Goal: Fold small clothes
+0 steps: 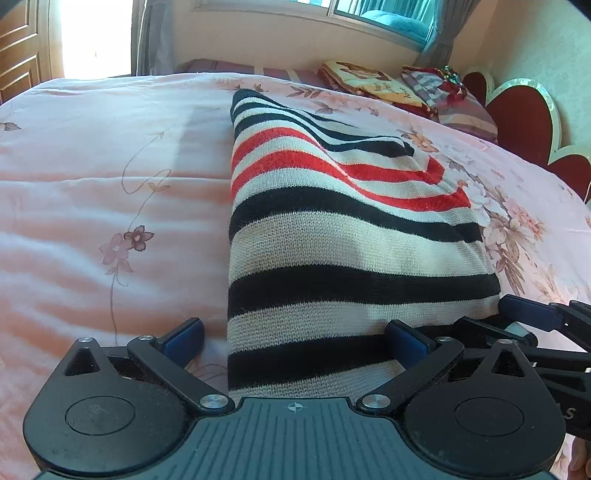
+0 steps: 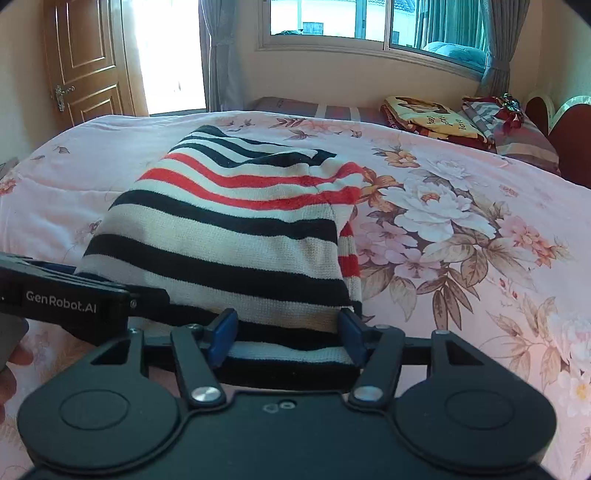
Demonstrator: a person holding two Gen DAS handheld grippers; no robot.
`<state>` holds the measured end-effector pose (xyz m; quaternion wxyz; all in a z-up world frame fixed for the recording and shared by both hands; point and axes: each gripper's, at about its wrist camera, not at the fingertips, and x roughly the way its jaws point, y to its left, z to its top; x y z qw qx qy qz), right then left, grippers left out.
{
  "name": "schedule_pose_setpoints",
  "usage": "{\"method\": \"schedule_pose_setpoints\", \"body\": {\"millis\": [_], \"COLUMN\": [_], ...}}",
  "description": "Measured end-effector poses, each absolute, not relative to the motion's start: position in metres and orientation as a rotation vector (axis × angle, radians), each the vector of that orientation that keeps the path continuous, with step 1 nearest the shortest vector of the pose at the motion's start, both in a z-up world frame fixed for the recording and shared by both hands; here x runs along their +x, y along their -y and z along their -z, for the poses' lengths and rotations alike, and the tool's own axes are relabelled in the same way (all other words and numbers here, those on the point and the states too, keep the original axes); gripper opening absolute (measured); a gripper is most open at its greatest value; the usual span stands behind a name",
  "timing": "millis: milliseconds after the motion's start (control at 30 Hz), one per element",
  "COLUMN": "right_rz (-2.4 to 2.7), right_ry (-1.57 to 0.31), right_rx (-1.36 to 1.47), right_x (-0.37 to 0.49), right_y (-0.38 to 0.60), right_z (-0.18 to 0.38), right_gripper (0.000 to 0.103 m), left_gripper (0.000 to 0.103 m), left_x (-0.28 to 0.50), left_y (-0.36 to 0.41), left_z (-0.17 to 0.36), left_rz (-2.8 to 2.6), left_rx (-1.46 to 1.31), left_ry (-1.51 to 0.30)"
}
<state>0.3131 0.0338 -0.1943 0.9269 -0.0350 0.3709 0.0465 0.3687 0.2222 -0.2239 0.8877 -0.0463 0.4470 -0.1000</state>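
Note:
A folded knit sweater with black, white and red stripes lies on the pink floral bedspread. My left gripper stands wide open at the sweater's near left corner, its right finger over the knit and its left finger over bare bedspread. In the right wrist view the sweater reaches to my right gripper. That gripper is open, and the sweater's near hem lies flat between its blue pads without being pinched. The two grippers sit side by side; the left one's black casing shows at the left edge.
Folded blankets and a striped pillow lie at the bed's far right by a red heart-shaped headboard. A wooden door and a curtained window are behind the bed. A fingertip shows at the left.

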Motion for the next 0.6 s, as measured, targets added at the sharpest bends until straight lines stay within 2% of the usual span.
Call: {"method": "schedule_pose_setpoints", "body": {"millis": [33, 67, 100, 133, 400, 600], "right_rz": [-0.100, -0.092, -0.074, -0.053, -0.058, -0.138], "right_ry": [-0.760, -0.756, -0.751, -0.749, -0.893, -0.899], "right_rx": [-0.041, -0.005, 0.019, 0.036, 0.241, 0.356], "right_x": [0.312, 0.310, 0.308, 0.306, 0.294, 0.265], "right_y": [-0.030, -0.026, -0.022, -0.018, 0.014, 0.033], "right_z": [0.191, 0.188, 0.185, 0.184, 0.189, 0.167], "right_gripper": [0.060, 0.066, 0.079, 0.083, 0.088, 0.091], "left_gripper": [0.103, 0.103, 0.103, 0.103, 0.103, 0.103], "left_x": [0.370, 0.370, 0.370, 0.370, 0.349, 0.284], "left_y": [-0.221, -0.219, -0.219, -0.218, -0.216, -0.220], "left_z": [0.223, 0.223, 0.222, 0.222, 0.209, 0.150], "left_rz": [0.199, 0.189, 0.180, 0.173, 0.109, 0.077], "left_rx": [-0.090, -0.088, -0.091, -0.096, -0.137, -0.113], "left_ry": [-0.937, -0.946, -0.951, -0.956, -0.935, -0.752]}}
